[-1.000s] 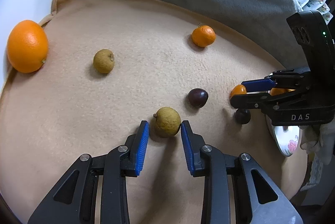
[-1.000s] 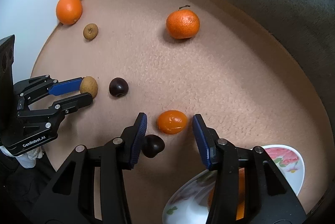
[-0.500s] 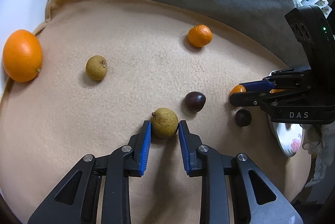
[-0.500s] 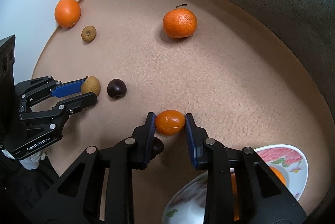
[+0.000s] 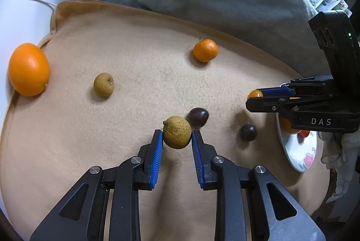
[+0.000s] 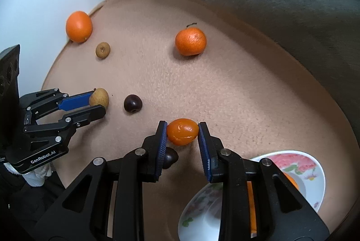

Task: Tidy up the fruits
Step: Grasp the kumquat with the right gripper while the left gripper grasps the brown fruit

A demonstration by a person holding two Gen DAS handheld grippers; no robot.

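Left gripper point(image 5: 177, 142) pinches a longan point(image 5: 177, 135), right gripper point(image 6: 182, 139) a kumquat point(image 6: 182, 131), apparently bound for the plate point(image 6: 315, 175).

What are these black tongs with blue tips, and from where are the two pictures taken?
They are two hand-held grippers; a person works them, and no robot arm is present. Each carries a camera that looks along its own fingers.

In the left camera's picture, the left gripper is shut on a brown fruit. In the right camera's picture, the right gripper is shut on a small orange fruit.

On the tan cloth lie two oranges, another brown fruit and two dark fruits. A flowered plate stands at the right.
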